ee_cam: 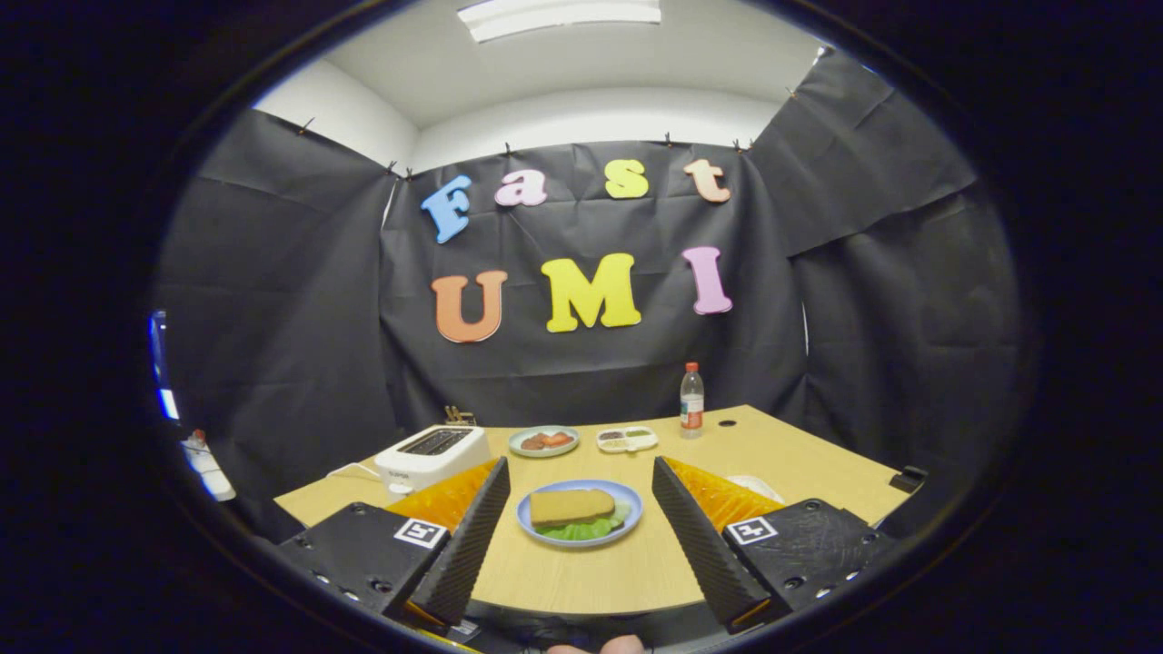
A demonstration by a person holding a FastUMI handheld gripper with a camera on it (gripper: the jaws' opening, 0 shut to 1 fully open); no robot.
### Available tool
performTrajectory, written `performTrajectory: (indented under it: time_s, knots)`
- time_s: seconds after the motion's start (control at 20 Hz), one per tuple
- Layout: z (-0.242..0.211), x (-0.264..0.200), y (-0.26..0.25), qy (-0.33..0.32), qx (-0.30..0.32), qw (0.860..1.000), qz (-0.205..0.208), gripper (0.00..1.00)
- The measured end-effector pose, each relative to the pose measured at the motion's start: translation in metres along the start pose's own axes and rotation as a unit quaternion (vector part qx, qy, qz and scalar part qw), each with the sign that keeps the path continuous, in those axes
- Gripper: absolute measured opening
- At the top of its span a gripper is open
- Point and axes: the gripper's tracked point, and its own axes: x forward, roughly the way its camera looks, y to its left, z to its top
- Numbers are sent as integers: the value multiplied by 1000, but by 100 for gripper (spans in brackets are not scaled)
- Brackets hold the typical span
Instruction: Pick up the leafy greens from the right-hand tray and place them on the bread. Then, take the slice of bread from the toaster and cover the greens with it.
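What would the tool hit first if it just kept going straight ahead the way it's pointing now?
Probably the blue plate with the bread slice lying on the leafy greens. It sits between and just ahead of the open tool fingers. Depth is unclear; if the tool passes above it, the small divided tray beyond comes next.

I see a table [800, 454] of pale wood with a smooth matt top. The blue plate [529, 525] looks glossy, and the bread slice [572, 505] on it looks dry and matt over crinkled greens [581, 530]. The toaster [434, 456] is smooth white plastic. The bottle [691, 400] is clear plastic. The fingers [468, 545] of my gripper [581, 536], standing apart, have ribbed matt faces.
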Motion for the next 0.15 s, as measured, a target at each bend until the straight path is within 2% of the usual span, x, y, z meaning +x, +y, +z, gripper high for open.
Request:
performTrajectory:
  time_s: [0.15]
  knots:
    - [0,3,5,-1,-10,1000,-3,95]
